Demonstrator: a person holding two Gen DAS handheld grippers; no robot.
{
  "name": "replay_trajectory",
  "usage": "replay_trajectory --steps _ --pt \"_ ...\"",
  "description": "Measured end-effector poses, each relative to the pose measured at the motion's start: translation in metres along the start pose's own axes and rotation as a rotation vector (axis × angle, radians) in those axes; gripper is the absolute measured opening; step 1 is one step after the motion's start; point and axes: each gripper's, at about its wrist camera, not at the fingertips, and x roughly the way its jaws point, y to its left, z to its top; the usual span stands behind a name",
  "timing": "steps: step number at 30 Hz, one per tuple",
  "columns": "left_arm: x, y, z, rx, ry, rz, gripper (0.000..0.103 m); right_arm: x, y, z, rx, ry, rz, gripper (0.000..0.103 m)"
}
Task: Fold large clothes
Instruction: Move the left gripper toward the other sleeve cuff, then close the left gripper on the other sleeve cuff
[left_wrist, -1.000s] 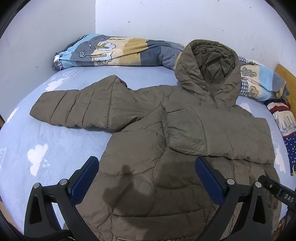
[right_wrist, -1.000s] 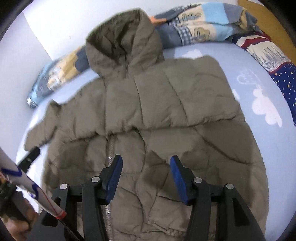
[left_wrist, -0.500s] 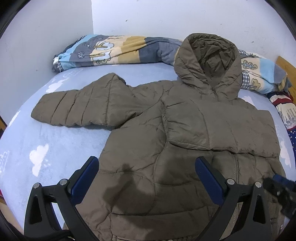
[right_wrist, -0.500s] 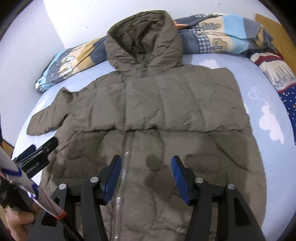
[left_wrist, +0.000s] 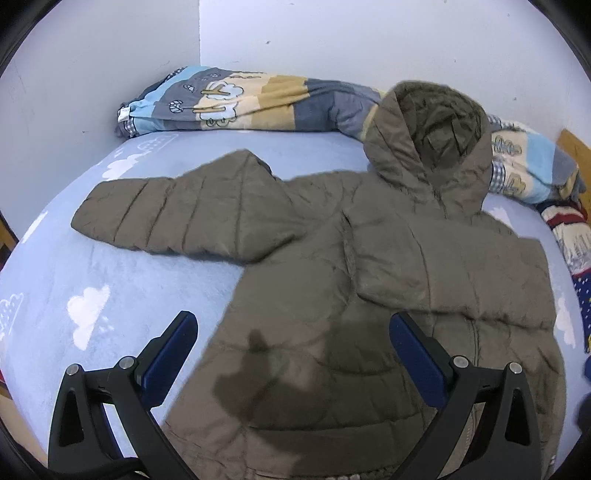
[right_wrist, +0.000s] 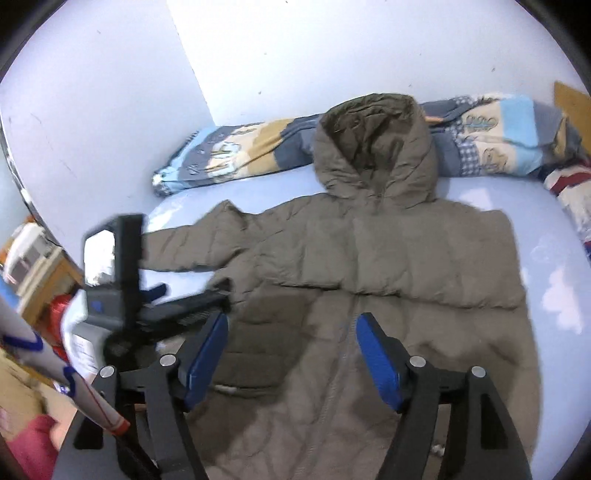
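Observation:
A brown hooded puffer jacket (left_wrist: 369, 288) lies front up on the light blue bed. Its left sleeve (left_wrist: 184, 214) stretches out to the left. Its right sleeve is folded across the chest. The hood (left_wrist: 428, 140) points to the far wall. My left gripper (left_wrist: 291, 339) is open and empty above the jacket's lower left part. My right gripper (right_wrist: 291, 343) is open and empty above the zipper (right_wrist: 340, 354) of the jacket (right_wrist: 388, 258). The left gripper also shows blurred in the right wrist view (right_wrist: 162, 306), at the jacket's left edge.
A rolled patterned quilt (left_wrist: 251, 103) lies along the far wall behind the hood. A starred red and blue cloth (left_wrist: 576, 251) lies at the right edge of the bed (left_wrist: 92, 280). Walls close the back and left. Floor clutter (right_wrist: 33, 258) shows left of the bed.
Both grippers have pulled back and up from the jacket. The right gripper's view has swung to face the jacket squarely, and the left gripper has come into it. The jacket has not moved.

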Motion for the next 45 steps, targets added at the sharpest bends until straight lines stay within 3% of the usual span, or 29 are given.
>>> replay_trajectory --steps 6,10,15,21,28,34,41,45 --pt "0.008 0.051 0.029 -0.082 -0.011 0.018 0.103 0.009 -0.016 -0.003 0.005 0.05 -0.057 0.077" --pt "0.025 0.089 0.042 -0.141 0.012 0.044 0.103 0.013 -0.023 -0.006 0.014 0.069 -0.039 0.077" --pt "0.043 0.14 0.056 -0.246 0.041 0.041 0.103 0.022 -0.02 0.005 -0.027 0.036 -0.052 0.077" --pt "0.064 0.227 0.058 -0.485 0.085 -0.008 0.103 0.045 -0.021 0.015 0.009 0.042 -0.047 0.075" --pt "0.076 0.301 0.065 -0.59 0.098 -0.005 0.094 0.054 -0.012 0.009 -0.024 0.071 -0.031 0.075" --pt "0.089 0.348 0.068 -0.692 0.095 -0.061 0.075 0.059 -0.016 0.004 -0.009 0.092 -0.022 0.075" --pt "0.111 0.377 0.069 -0.768 0.072 -0.12 0.062 0.062 -0.018 0.004 -0.007 0.102 -0.03 0.075" --pt "0.128 0.388 0.062 -0.831 0.063 -0.159 0.059 0.067 -0.02 0.002 -0.011 0.117 -0.035 0.075"
